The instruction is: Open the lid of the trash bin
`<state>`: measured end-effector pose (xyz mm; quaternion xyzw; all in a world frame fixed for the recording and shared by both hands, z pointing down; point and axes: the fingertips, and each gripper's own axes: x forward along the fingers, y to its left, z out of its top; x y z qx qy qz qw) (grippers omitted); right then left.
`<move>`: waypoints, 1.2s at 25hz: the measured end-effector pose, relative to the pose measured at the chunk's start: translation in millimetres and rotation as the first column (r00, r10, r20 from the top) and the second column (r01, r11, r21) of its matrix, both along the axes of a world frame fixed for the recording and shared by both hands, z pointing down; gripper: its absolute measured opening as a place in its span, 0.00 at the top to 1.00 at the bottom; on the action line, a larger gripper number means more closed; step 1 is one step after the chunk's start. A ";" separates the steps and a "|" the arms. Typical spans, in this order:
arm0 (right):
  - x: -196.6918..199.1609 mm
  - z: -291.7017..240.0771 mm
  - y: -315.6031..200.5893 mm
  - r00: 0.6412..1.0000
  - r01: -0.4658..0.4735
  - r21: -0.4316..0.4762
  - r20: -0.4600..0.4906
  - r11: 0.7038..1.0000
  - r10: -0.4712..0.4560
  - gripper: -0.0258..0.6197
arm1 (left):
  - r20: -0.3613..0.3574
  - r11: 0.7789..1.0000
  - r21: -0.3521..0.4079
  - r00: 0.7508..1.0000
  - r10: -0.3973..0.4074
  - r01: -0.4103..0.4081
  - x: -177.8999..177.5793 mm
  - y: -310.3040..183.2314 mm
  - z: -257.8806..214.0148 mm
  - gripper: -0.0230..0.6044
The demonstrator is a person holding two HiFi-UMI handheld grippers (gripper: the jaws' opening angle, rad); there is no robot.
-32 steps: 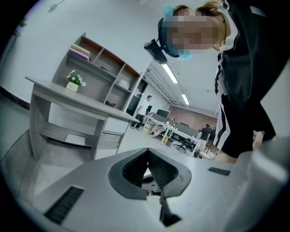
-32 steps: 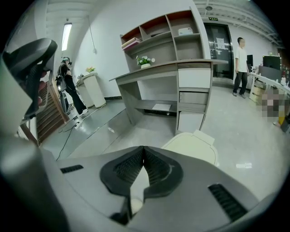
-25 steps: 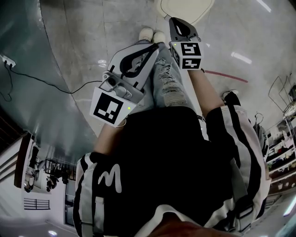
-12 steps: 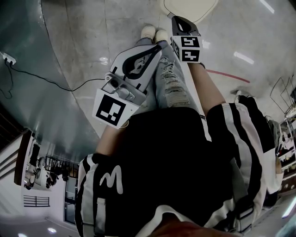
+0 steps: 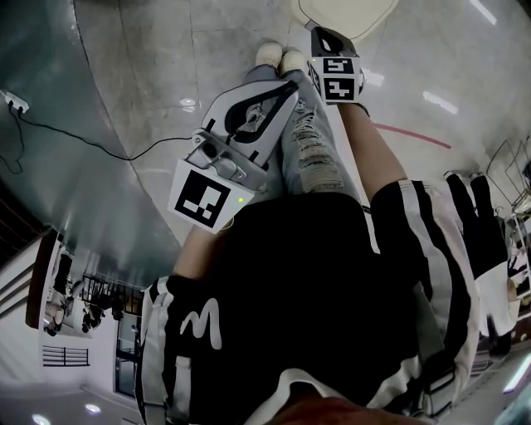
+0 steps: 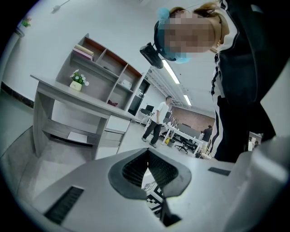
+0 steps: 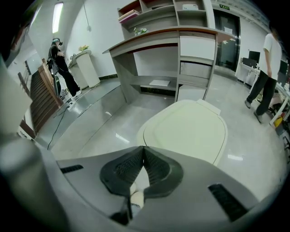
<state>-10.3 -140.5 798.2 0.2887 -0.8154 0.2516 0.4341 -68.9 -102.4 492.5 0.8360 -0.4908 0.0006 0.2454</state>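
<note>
The trash bin's cream lid (image 5: 344,15) lies closed on the floor just beyond the person's white shoes (image 5: 280,58). In the right gripper view the lid (image 7: 188,131) fills the middle, right ahead of my right gripper (image 7: 144,147), whose jaws are shut with nothing between them. From the head view the right gripper (image 5: 319,31) hovers at the lid's near edge; contact cannot be told. My left gripper (image 5: 290,83) hangs over the person's jeans, short of the bin. Its jaws (image 6: 147,152) are shut and empty, pointing up at the room.
A black cable (image 5: 83,137) runs across the glossy floor to a power strip (image 5: 12,104) at the left. A red floor line (image 5: 406,135) lies right of the bin. A grey desk with shelves (image 7: 167,41) stands behind it. One person (image 7: 267,68) walks at the right.
The right gripper has crept forward toward the bin lid. The left gripper has shifted slightly forward too. The person's right sleeve has swung outward.
</note>
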 end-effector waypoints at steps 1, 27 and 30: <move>0.2 2.1 0.1 1.000 0.004 -0.001 -0.004 1.000 -0.004 0.95 | 0.000 1.000 -0.001 1.000 -0.001 0.001 0.0 0.2 0.5 0.96; 9.6 37.4 6.7 0.980 0.106 -0.009 -0.171 0.994 -0.106 0.94 | -0.007 1.000 -0.007 1.000 -0.017 0.017 -2.0 -1.5 -0.9 0.96; 7.8 37.0 7.1 0.979 0.088 -0.006 -0.185 0.996 -0.088 0.94 | -0.011 1.000 -0.001 1.000 -0.019 0.019 -2.4 -2.9 -2.6 0.96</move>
